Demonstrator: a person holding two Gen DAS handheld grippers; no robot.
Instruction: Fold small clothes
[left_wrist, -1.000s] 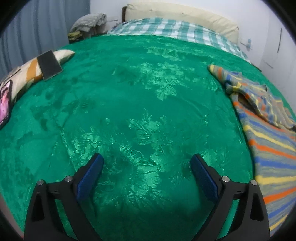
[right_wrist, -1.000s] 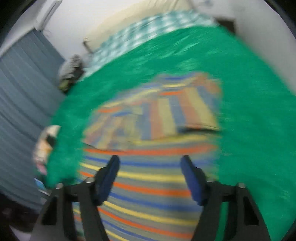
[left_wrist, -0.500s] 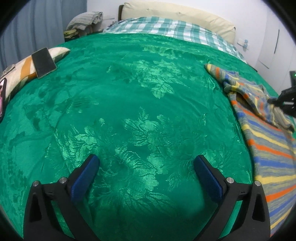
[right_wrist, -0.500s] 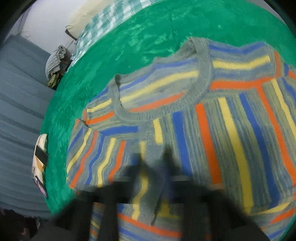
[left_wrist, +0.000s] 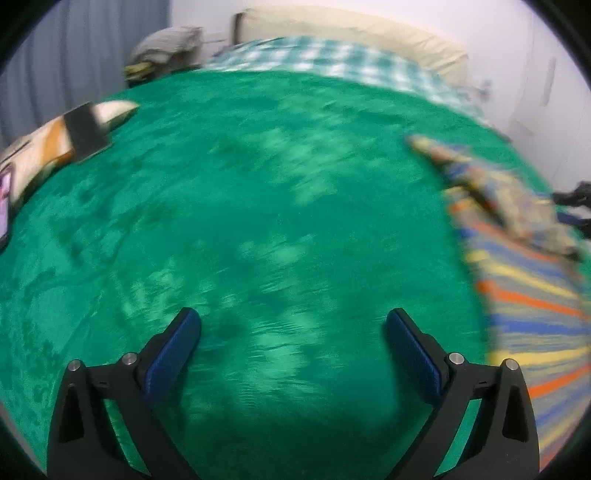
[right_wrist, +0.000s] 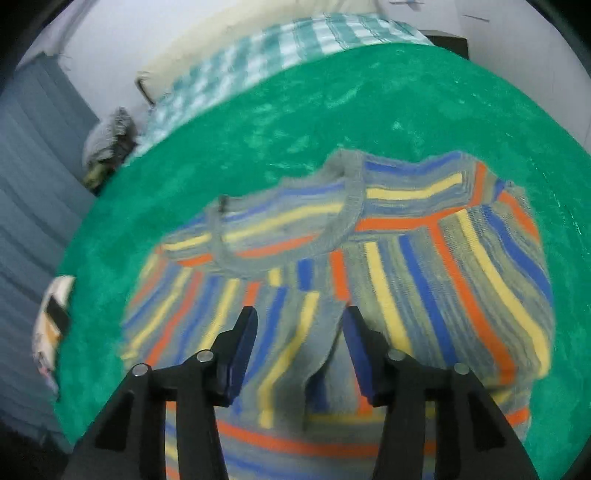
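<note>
Garment: striped knit sweater, lying on the green bedspread; neckline toward the headboard, sleeve folded across the chest.
Handling: judged soft, light and limp. It will drape and sag when lifted and may stretch if pulled by one point. Not fragile; the knit should grip the pads well.
Grasp point: judged best at a doubled edge, such as the sleeve cuff or side hem, taking both layers together.
Right gripper: jaws have just been opening and now stand partly spread above the folded sleeve. A ridge of cloth lies between them; the pads do not appear to press on it.
Left gripper: jaws spread wide over bare bedspread, holding nothing, well apart from the sweater at its right.
Side items: pillow with a dark phone at the bed's left edge.
</note>
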